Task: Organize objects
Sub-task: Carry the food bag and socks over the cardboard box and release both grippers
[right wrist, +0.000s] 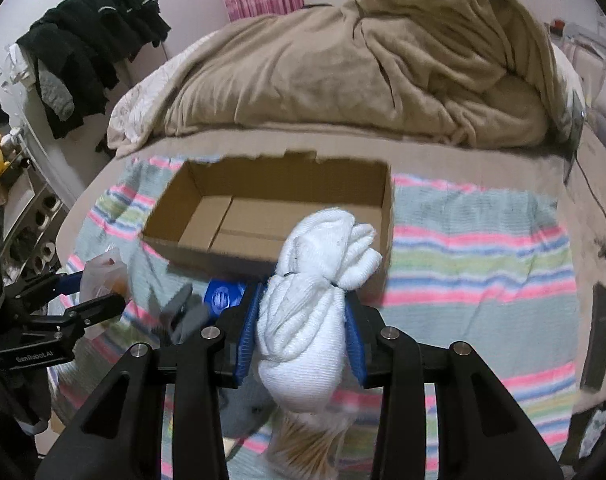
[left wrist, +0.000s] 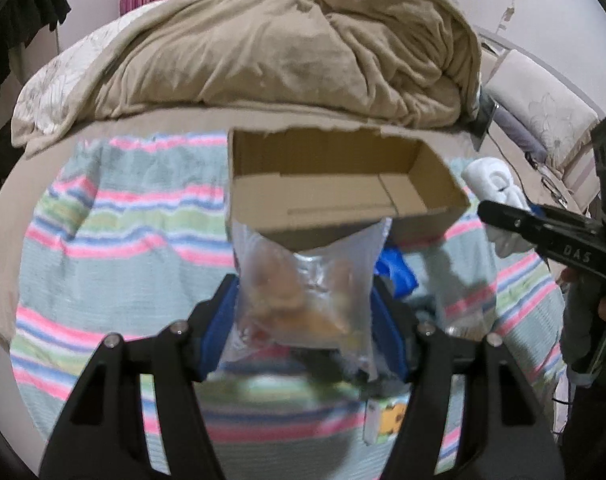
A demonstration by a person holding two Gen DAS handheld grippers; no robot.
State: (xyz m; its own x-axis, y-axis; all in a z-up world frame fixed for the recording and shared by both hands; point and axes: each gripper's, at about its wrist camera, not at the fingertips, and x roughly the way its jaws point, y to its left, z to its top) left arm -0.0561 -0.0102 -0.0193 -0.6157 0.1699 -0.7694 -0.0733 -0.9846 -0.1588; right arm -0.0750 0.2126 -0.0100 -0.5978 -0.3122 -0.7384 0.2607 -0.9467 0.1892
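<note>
An open cardboard box lies empty on a striped cloth on the bed. My left gripper is shut on a clear plastic bag with brownish contents, held up just in front of the box. My right gripper is shut on a bundle of white socks, also lifted near the box's front right corner. From the left wrist view the right gripper shows at the right edge with the white bundle. From the right wrist view the left gripper shows at the left with the bag.
A striped cloth covers the near bed. A blue item and a grey item lie on it before the box. A beige blanket is heaped behind. Dark clothes hang left.
</note>
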